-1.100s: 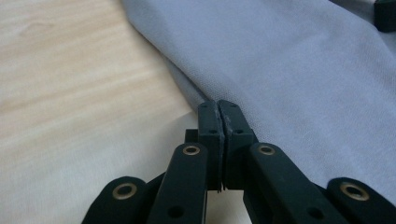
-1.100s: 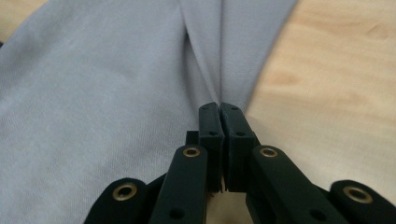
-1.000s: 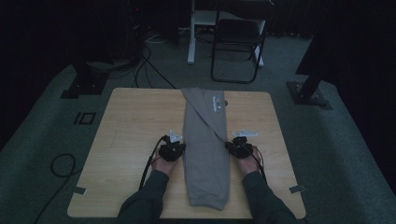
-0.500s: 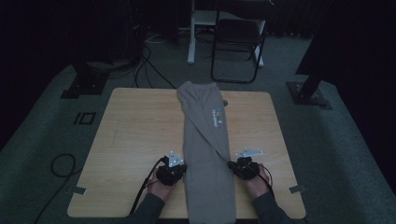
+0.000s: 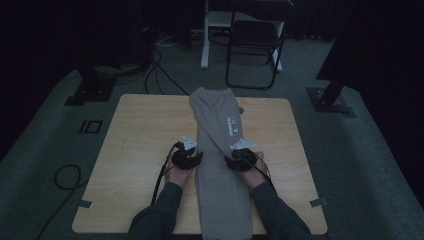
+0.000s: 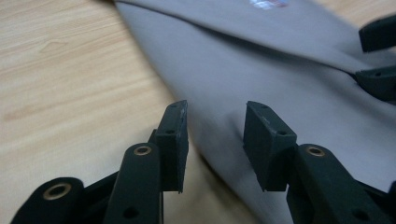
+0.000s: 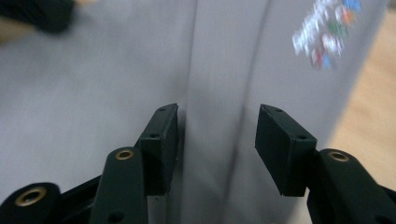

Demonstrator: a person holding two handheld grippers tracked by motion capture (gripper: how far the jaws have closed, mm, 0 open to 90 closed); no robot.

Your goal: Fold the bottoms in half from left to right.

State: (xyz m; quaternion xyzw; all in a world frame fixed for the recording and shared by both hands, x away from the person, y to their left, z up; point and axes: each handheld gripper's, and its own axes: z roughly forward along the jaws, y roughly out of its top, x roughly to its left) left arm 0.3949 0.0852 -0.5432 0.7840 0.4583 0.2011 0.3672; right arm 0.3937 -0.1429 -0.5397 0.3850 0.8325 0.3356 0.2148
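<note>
On the wooden table, both grippers' jaws are opening, letting go of the soft, floppy grey pants, probably best grabbed by their side edges

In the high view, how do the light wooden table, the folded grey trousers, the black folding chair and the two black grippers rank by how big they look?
Largest to smallest:
1. Light wooden table
2. Folded grey trousers
3. Black folding chair, though it stands farther from the camera, so its true size is unsure
4. Left gripper and right gripper, which look alike
</note>
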